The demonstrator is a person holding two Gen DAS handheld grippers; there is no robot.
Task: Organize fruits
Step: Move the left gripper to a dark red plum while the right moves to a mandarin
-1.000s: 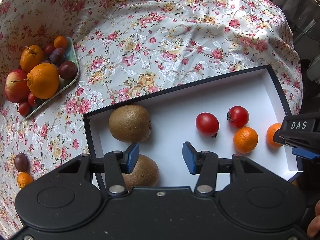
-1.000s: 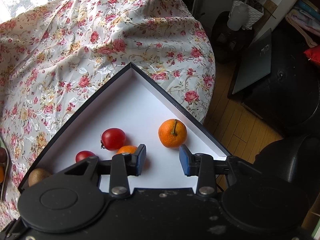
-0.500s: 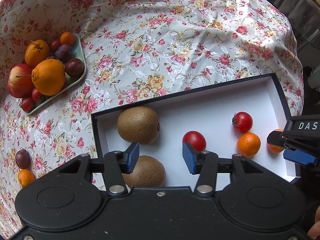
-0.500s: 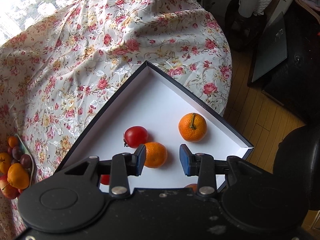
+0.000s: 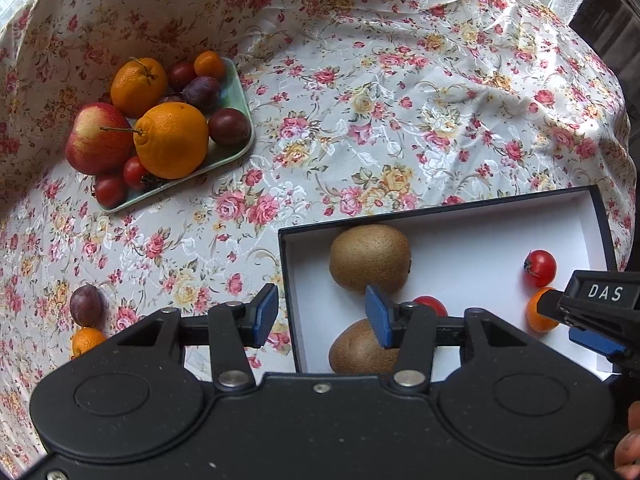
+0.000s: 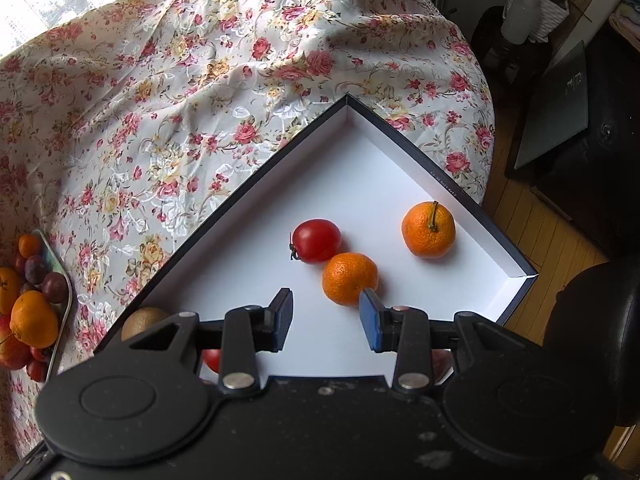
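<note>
A round tabletop (image 5: 360,92) under a floral cloth holds fruit in two places, and the layout suggests sorting in progress.

At the far left, a pale green tray (image 5: 236,148) is heaped with unsorted fruit: a red apple (image 5: 96,140), two stemmed oranges (image 5: 172,144), dark plums and small red tomatoes, crowded together and touching. At the near left, a plum (image 5: 86,304) and a small mandarin (image 5: 86,340) lie loose on the cloth, apparently strays.

The left tool (image 5: 322,314) hangs over the cloth and the left wall of a shallow black box with a white floor (image 5: 480,240). Its blue pads are apart and grasp nothing.

Inside the box the fruit seems grouped by kind. Two fuzzy brown kiwis (image 5: 370,258) lie at the left end, one behind the other. A glossy red tomato (image 5: 430,305) peeks out just right of them.

Further right, a second tomato (image 6: 316,240) touches a mandarin (image 6: 350,278), and a stemmed mandarin (image 6: 428,229) lies apart near the box's right wall. Plenty of white floor is free for more.

The right tool (image 6: 326,318) hovers over the box floor just near of that mandarin. Its jaws are opening, with nothing between them.
</note>
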